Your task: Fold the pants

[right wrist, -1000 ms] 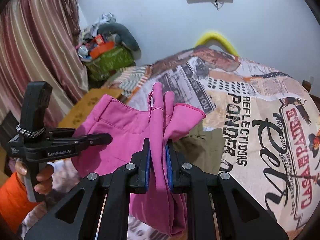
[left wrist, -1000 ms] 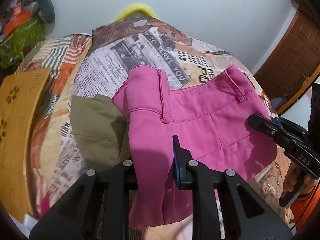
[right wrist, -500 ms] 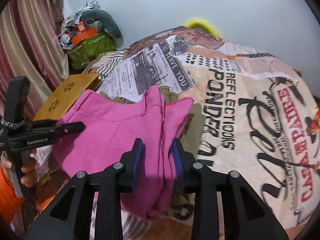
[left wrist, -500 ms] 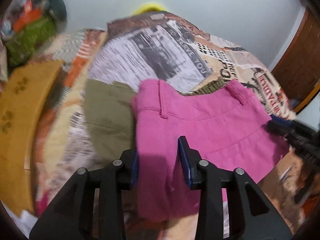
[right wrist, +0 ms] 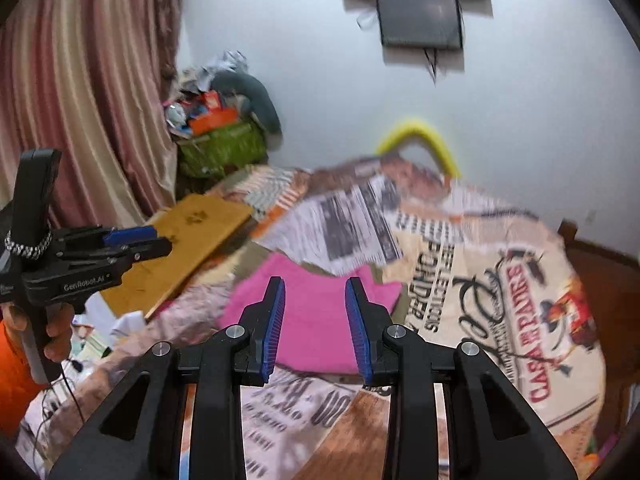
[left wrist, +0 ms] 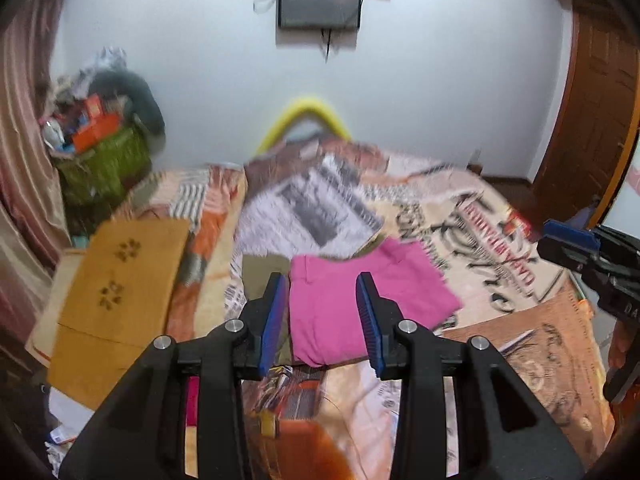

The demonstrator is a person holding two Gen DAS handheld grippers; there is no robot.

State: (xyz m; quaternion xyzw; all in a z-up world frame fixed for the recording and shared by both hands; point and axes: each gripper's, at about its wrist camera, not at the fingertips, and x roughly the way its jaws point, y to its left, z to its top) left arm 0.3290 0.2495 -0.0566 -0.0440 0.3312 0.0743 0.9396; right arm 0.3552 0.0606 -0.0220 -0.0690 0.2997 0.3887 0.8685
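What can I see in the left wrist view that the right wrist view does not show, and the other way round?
Only the left wrist view shows the wooden door and the olive garment beside the pink pants. Only the right wrist view shows the orange sleeve and the hand gripping the left gripper. Both show the folded pink pants lying free on the printed bedspread, the yellow hoop and the green basket.
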